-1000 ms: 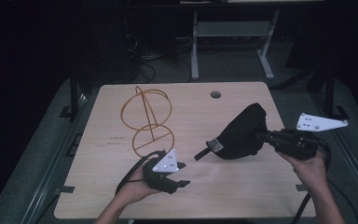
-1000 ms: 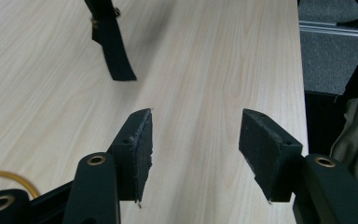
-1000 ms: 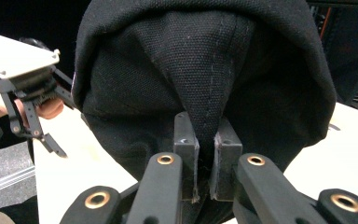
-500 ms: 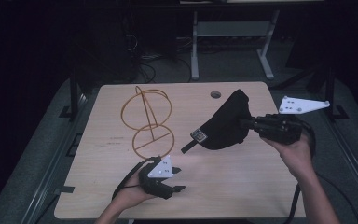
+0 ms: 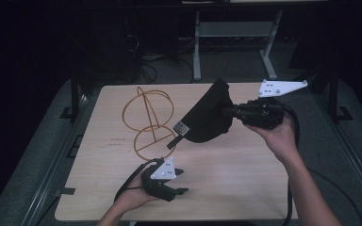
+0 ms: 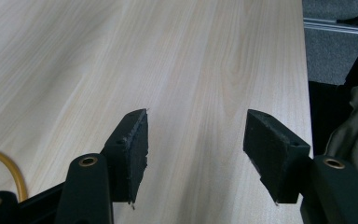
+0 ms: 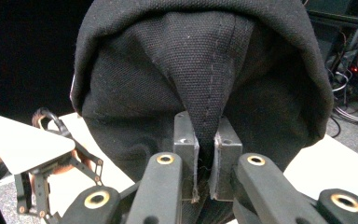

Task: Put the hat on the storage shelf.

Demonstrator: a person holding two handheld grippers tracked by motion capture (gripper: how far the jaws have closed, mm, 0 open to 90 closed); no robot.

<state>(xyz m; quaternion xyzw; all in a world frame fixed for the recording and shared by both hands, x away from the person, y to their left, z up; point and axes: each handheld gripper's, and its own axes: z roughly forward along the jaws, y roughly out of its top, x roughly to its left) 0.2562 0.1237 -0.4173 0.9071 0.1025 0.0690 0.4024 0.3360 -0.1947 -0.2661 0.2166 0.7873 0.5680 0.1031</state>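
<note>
My right gripper (image 7: 204, 175) pinches the cap (image 5: 208, 113) by a fold, holding it above the table (image 5: 245, 188) beside the wire stand (image 5: 148, 120), while my left gripper (image 6: 196, 154) (jaws just opening, empty) waits low.

Black fabric cap (image 5: 206, 117): held clear above the table, pinched at a stitched fold of its edge. Crown hangs open and rounded. A small label and strap end point toward the wire stand.
</note>
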